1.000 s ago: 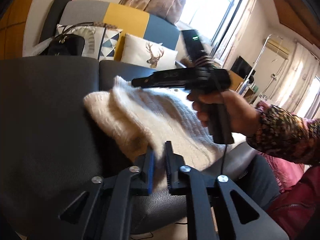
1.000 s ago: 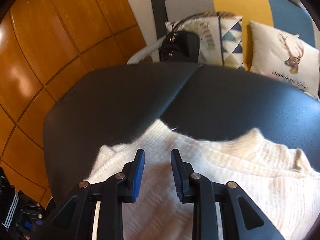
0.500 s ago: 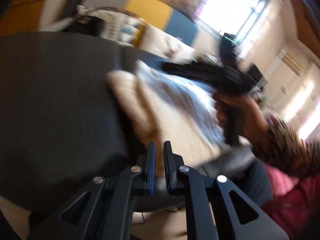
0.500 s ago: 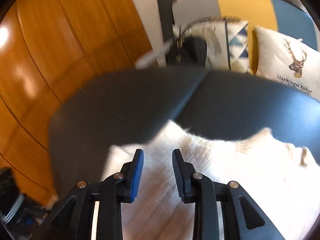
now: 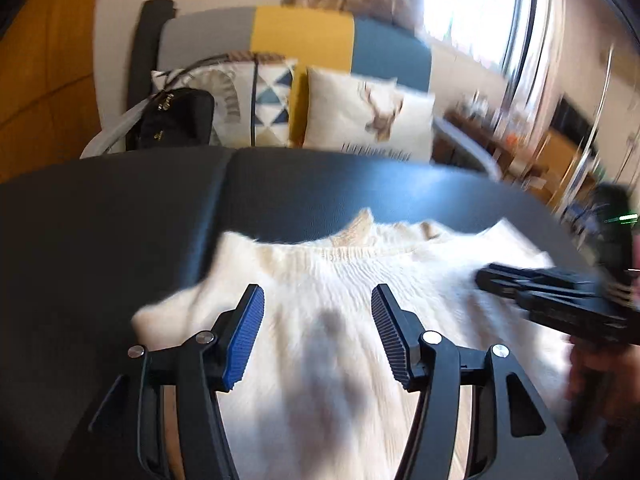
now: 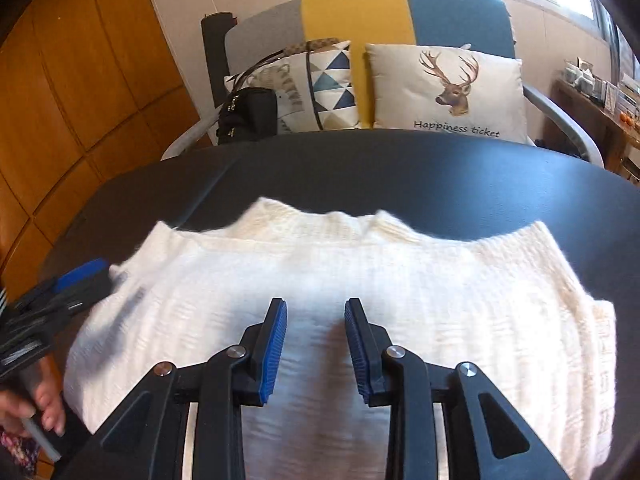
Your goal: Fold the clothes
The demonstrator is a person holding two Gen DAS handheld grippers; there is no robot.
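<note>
A cream knitted sweater (image 5: 320,280) lies folded on the black table (image 5: 100,240), its neckline toward the far edge. My left gripper (image 5: 318,308) hovers over the sweater's left part; its jaws are opening, with nothing pinched between them and only cloth lying below. The right gripper (image 5: 540,292) reaches in from the right, blurred. In the right wrist view the sweater (image 6: 440,280) spreads wide, and my right gripper (image 6: 316,320) stands open above its middle, gripping nothing. The left gripper (image 6: 68,284) shows at the far left, held by a hand (image 6: 36,400).
Behind the table stands a grey, yellow and blue sofa (image 6: 360,12) with a deer cushion (image 6: 448,88), a triangle-pattern cushion (image 6: 328,80) and a black bag (image 6: 248,116). Wooden panelling (image 6: 80,80) covers the left wall. A cluttered side table (image 6: 600,96) is at the right.
The left gripper has let go of the sweater's edge, widened its jaws and swung round to face the sofa. The right gripper has shifted over the sweater, which now lies flatter.
</note>
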